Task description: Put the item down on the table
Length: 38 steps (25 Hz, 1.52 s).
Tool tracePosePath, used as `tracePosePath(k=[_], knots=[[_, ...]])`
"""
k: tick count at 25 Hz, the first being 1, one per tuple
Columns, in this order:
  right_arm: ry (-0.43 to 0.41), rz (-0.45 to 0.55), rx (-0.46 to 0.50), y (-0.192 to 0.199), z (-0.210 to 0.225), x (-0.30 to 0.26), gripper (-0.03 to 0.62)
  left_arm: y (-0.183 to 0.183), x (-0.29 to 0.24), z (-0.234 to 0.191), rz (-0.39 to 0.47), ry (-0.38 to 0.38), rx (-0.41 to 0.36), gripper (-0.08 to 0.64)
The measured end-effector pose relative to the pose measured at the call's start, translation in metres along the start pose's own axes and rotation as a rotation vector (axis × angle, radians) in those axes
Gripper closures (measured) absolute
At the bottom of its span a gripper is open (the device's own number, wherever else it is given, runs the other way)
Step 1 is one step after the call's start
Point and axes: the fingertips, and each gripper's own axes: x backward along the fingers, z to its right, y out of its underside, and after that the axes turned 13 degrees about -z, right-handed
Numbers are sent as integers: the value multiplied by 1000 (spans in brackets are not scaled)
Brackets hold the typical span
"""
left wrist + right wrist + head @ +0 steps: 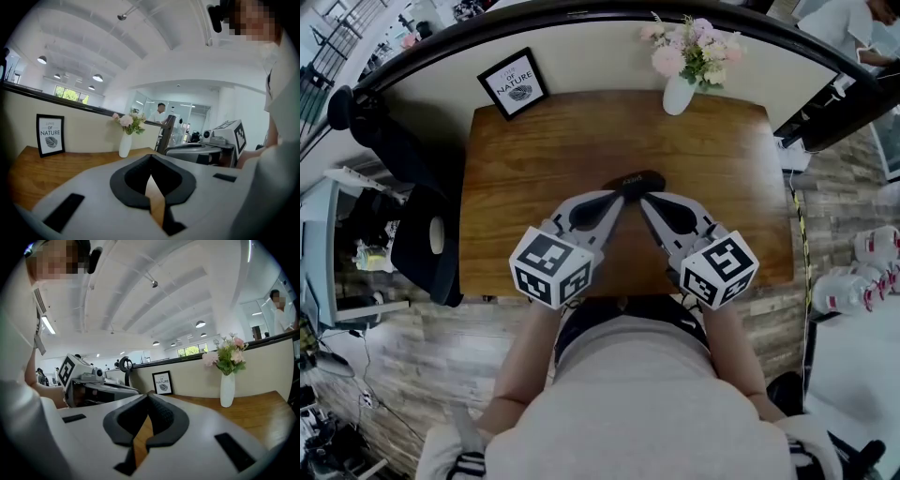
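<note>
Left gripper and right gripper: both sets of jaws closed on nothing, tips meeting at the near edge of the dark flat item, which lies on the wooden table. Placement looks complete; best to draw both back level without nudging it. Beyond: framed print, white vase of flowers, cream partition.

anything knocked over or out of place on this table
Nothing stands out: the vase of flowers stands upright, the framed print stands at the back, and the dark item lies flat on the table.
</note>
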Motion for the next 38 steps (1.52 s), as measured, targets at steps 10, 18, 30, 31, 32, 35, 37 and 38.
tracePosePath(k=[10, 18, 30, 31, 32, 35, 37, 38], knots=[[16, -44, -41, 26, 7, -5, 581, 35, -13, -2, -73, -34, 12, 546], [21, -83, -71, 42, 15, -9, 581, 54, -26, -7, -158, -40, 6, 546], [-11, -107, -49, 47, 9, -15, 581, 61, -27, -10, -160, -30, 33, 546], [-12, -107, -43, 46, 8, -15, 581, 61, -27, -10, -161, -30, 34, 546], [-14, -107, -40, 46, 7, -15, 581, 62, -27, -10, -161, -28, 37, 546], [-20, -100, -46, 44, 6, -15, 581, 62, -27, -11, -162, -29, 40, 546], [-19, -98, -49, 44, 6, -15, 581, 62, -28, -11, -164, -29, 40, 546], [-18, -98, -50, 44, 6, -15, 581, 62, -29, -11, -165, -30, 40, 546]])
